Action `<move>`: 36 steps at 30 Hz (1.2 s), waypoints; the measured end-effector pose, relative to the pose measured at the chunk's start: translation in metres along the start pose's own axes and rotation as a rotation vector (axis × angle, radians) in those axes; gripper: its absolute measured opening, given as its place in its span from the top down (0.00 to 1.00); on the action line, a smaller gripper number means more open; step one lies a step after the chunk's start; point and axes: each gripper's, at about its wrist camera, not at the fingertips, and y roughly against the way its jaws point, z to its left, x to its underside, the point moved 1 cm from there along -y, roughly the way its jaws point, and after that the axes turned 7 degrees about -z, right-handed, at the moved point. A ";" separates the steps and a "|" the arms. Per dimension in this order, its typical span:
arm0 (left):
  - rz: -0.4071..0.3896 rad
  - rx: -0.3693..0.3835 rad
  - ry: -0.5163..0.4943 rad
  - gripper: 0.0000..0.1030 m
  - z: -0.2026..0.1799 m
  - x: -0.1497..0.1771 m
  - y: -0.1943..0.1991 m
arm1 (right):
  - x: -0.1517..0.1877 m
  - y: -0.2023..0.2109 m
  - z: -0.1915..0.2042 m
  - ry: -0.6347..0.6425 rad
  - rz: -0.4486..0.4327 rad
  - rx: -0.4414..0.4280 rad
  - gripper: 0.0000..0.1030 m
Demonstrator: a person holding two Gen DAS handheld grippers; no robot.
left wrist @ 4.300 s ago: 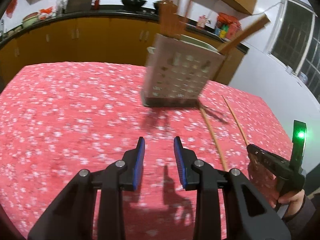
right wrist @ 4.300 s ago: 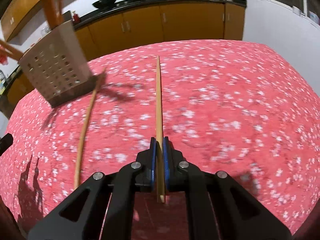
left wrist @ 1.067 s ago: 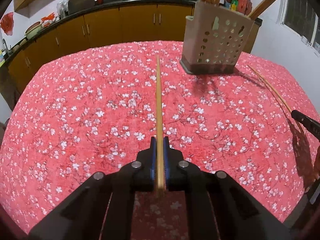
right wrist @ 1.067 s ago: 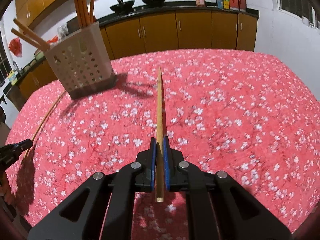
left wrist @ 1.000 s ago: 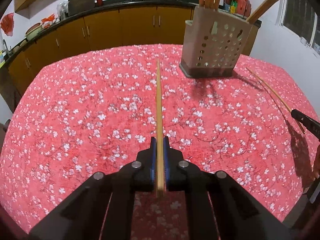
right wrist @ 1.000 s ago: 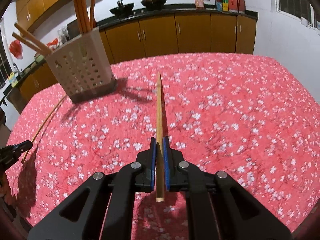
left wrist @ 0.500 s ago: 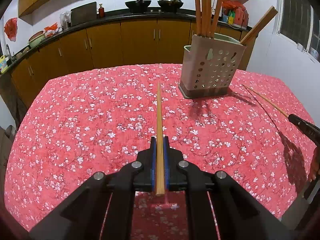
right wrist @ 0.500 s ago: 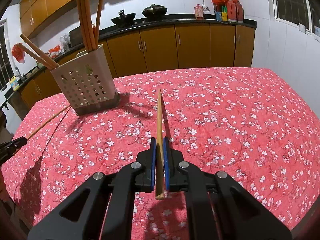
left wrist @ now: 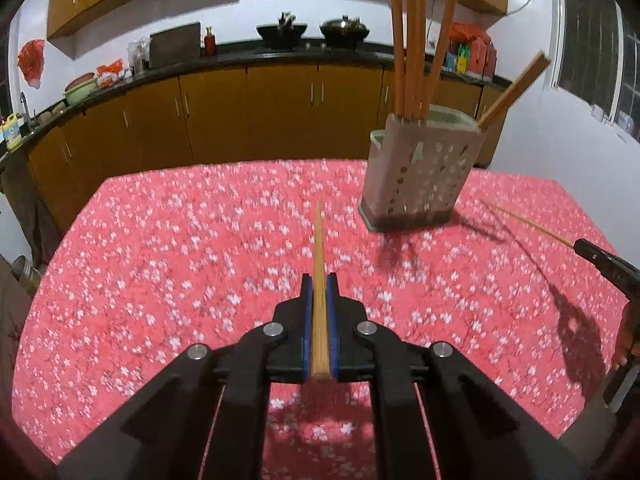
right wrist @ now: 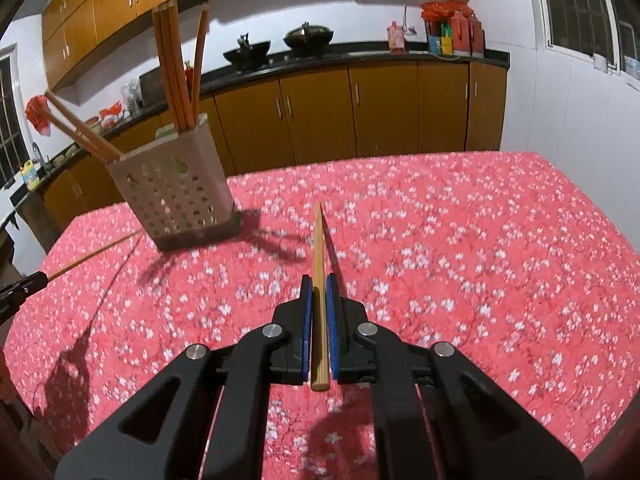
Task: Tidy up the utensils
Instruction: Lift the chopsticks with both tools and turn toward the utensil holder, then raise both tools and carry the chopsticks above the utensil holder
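Observation:
My left gripper [left wrist: 319, 280] is shut on a wooden chopstick [left wrist: 319, 248] that points forward above the red flowered tablecloth [left wrist: 168, 248]. My right gripper [right wrist: 319, 280] is likewise shut on a second chopstick [right wrist: 318, 240], lifted off the cloth. A beige perforated utensil holder [left wrist: 418, 172] stands ahead and to the right of the left gripper, with several chopsticks [left wrist: 412, 48] upright in it and two leaning out at its right. From the right wrist the same holder [right wrist: 172, 196] sits ahead to the left. Each view shows the other gripper's chopstick tip at its edge.
The right gripper [left wrist: 608, 268] and its hand enter the left wrist view at the right edge. The table's far edge [left wrist: 240, 166] faces brown kitchen cabinets [left wrist: 280, 116] under a dark counter with woks. A white wall and window lie to the right.
Both grippers have risen with their chopsticks and tilted up, so the holder and cabinets sit lower in view. Several seconds ago the left gripper was open and held nothing.

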 end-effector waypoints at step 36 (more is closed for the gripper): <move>-0.343 0.168 -0.033 0.92 -0.037 -0.116 0.095 | -0.135 0.101 0.043 -0.011 -0.341 -0.264 0.93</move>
